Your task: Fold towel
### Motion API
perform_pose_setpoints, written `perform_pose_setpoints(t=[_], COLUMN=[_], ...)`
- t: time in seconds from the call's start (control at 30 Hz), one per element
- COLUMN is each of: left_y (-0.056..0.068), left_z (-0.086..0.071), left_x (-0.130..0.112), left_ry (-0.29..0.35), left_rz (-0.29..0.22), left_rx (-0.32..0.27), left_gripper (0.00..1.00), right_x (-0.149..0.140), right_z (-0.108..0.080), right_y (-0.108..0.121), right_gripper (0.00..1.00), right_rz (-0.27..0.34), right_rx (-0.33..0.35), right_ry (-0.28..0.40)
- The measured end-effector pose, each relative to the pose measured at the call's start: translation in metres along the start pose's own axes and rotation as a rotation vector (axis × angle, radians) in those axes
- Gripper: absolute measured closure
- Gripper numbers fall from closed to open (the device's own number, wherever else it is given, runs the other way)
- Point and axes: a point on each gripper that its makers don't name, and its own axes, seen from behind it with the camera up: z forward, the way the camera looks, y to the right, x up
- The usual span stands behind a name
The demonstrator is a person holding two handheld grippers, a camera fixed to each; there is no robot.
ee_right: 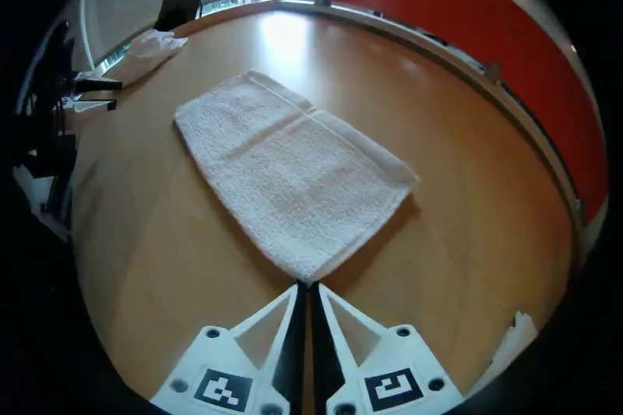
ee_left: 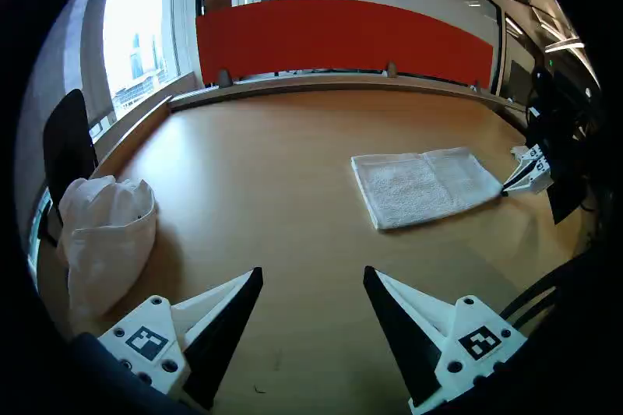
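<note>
The right gripper [ee_right: 309,288] is closed narrow on the near corner of the towel [ee_right: 288,174], which lies flat on the table [ee_right: 467,205]. Pinch every layer before lifting. The left gripper [ee_left: 311,271], spread wide, stands well apart; bring it to a neighbouring corner.

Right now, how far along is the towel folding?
Done: the white towel lies flat on the wooden table, with one layer already lapped over another. In hand: the right gripper, fingers closed, sits at the towel's near corner; whether it pinches the cloth is unclear. The left gripper hangs open, away from the towel. Left: probably another fold.
</note>
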Motion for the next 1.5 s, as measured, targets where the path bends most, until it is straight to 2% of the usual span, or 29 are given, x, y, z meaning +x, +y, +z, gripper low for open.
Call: perform_pose_setpoints(t=[0.3, 0.83, 1.27, 1.5], left_y=[-0.001, -0.001, -0.001, 0.002], left_z=[0.0, -0.003, -0.005, -0.005], left_x=[0.003, 0.006, 0.007, 0.006], left_ry=[0.005, 0.008, 0.01, 0.004], left_rz=[0.0, -0.005, -0.005, -0.002], left_rx=[0.001, 0.002, 0.006, 0.002], left_gripper=[0.04, 0.04, 0.04, 0.04], right_x=[0.017, 0.055, 0.07, 0.078], right_z=[-0.008, -0.04, -0.064, -0.07], right_y=[0.0, 0.011, 0.021, 0.027], right_gripper=[0.97, 0.97, 0.97, 0.97], right_rz=[0.003, -0.003, -0.015, -0.03], right_rx=[-0.014, -0.066, -0.094, -0.1], right_ry=[0.043, 0.134, 0.169, 0.18])
